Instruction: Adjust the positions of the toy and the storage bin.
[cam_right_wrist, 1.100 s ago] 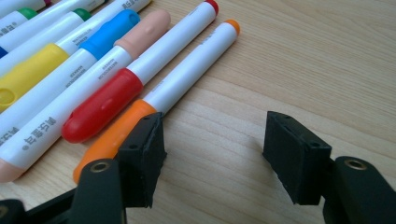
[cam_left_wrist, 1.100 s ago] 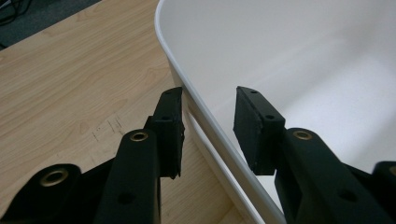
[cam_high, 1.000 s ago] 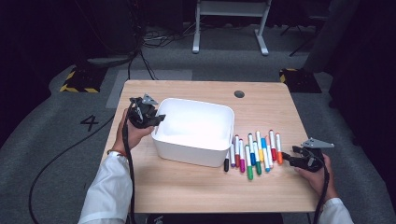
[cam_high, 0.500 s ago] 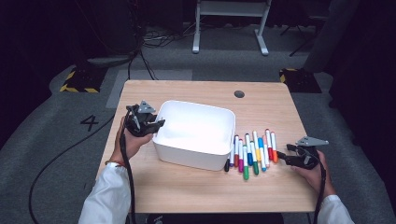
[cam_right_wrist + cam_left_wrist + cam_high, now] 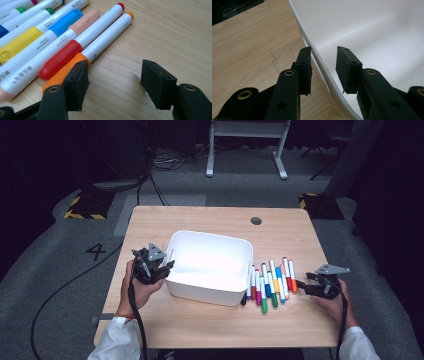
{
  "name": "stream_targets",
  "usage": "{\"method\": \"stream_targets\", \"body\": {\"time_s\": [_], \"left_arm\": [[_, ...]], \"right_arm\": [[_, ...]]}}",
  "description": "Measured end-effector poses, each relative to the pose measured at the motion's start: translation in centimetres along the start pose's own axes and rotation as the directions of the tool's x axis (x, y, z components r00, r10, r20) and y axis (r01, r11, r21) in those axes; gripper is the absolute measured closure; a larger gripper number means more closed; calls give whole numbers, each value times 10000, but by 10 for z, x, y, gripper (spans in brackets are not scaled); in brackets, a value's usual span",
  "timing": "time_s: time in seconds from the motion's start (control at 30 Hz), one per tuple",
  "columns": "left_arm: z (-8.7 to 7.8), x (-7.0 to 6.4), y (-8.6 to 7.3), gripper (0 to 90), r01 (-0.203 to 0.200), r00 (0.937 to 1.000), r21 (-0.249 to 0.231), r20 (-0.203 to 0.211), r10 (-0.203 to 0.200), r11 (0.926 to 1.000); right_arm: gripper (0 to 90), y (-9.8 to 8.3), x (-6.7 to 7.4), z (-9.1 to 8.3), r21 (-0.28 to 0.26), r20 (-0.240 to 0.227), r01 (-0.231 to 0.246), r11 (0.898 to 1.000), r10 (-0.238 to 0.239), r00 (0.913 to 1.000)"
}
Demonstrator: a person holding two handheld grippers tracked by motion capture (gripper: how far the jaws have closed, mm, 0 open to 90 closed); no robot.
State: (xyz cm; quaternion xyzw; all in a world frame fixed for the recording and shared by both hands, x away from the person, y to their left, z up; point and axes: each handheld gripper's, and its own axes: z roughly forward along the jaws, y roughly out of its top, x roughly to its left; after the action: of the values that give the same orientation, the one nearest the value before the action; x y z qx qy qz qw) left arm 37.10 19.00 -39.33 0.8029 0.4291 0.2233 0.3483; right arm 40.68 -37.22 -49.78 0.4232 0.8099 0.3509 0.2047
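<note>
The white bin (image 5: 210, 265) sat near the middle of the wooden table (image 5: 210, 220), its left wall straddled by the left gripper (image 5: 159, 269). In the left gripper view one jaw stood outside the bin's rim (image 5: 322, 65) and pressed against it, while the other stood inside with a small gap showing between its pad and the wall; the jaws were at their narrowest, clamped on that wall. Just beside the bin's right side lay a row of markers (image 5: 270, 282), caps of several colours, side by side on the wood. At the row's outer edge was the orange marker (image 5: 100, 50), next to a red marker (image 5: 75, 50). The right gripper (image 5: 312, 287) rested low on the table by the row, jaws apart, one pad overlapping the orange marker's cap, nothing gripped.
</note>
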Motion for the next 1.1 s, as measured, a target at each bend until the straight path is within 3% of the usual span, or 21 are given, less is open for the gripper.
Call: {"method": "stream_targets", "body": {"time_s": [0.23,0.4,0.63,0.7,0.73,0.8,0.9,1.03,1.1], "left_arm": [[-10,-9,-7,565,852,9964,-31,45,-852,9964],[-15,-14,-10,516,1084,9940,30,138,-1084,9941],[-28,-27,-18,468,859,9962,85,113,-860,9963],[-33,-28,-20,423,731,9970,-67,273,-729,9973],[-37,-27,-21,423,526,9979,-277,393,-515,9982],[-47,-26,-22,317,375,9983,-940,486,-330,9949],[-64,-19,-25,195,289,9991,-1870,348,-228,9819],[-81,-10,-35,156,54,9999,-2522,161,-14,9676],[-86,-6,-42,156,80,9999,-2572,142,-45,9663]], "right_arm": [[390,0,0,1,-50,1,-29,10000,29,10000],[390,1,0,0,27,75,26,10000,-26,10000],[388,1,1,0,-5,60,-27,10000,27,10000],[387,1,1,-1,-20,31,-21,10000,21,10000],[385,1,1,-1,-44,30,0,10000,0,10000],[383,1,1,-1,-40,64,58,10000,-58,10000],[383,2,1,-1,-94,93,50,9999,-49,9999],[380,3,0,-2,-155,103,-144,9998,146,9998],[381,5,0,-5,-353,109,-323,9989,328,9994]]}}
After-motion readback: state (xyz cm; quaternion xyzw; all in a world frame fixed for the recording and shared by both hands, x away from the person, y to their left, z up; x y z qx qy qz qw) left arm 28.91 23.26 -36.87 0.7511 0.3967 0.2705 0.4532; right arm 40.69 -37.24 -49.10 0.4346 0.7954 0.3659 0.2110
